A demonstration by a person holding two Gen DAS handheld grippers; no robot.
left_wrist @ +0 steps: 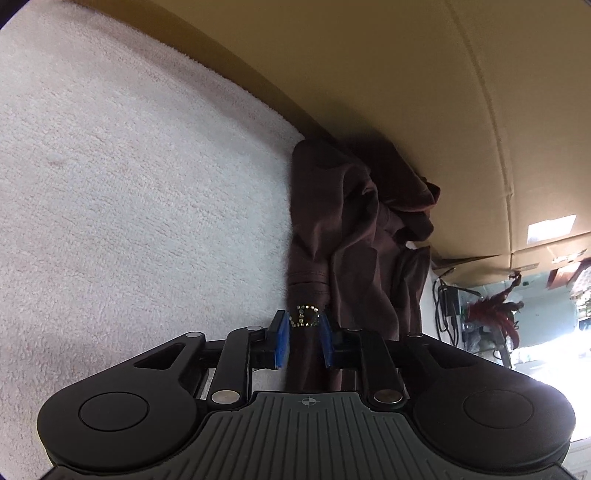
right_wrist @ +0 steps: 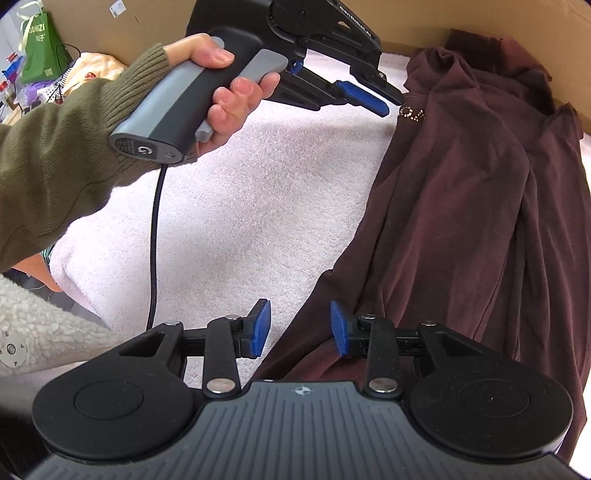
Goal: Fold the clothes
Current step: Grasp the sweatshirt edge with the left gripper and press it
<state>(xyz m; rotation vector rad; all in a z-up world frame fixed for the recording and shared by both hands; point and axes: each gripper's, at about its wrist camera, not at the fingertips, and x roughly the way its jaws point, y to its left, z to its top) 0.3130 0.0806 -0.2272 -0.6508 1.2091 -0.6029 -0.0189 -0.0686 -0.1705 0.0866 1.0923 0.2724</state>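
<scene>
A dark maroon garment lies crumpled on a pale fleecy blanket, against a cardboard wall. Its edge carries a small rhinestone logo. My left gripper is shut on a bunched strip of the cloth just below that logo, and the fabric fills the gap between its blue pads. My right gripper hangs over the garment's near edge. Its jaws stand apart, with cloth and blanket showing beneath the gap, and the pads press on nothing.
The cardboard wall bounds the blanket's far side. A hand in an olive sleeve holds the left gripper's handle, and its black cable trails down. A green bag and clutter lie beyond the blanket.
</scene>
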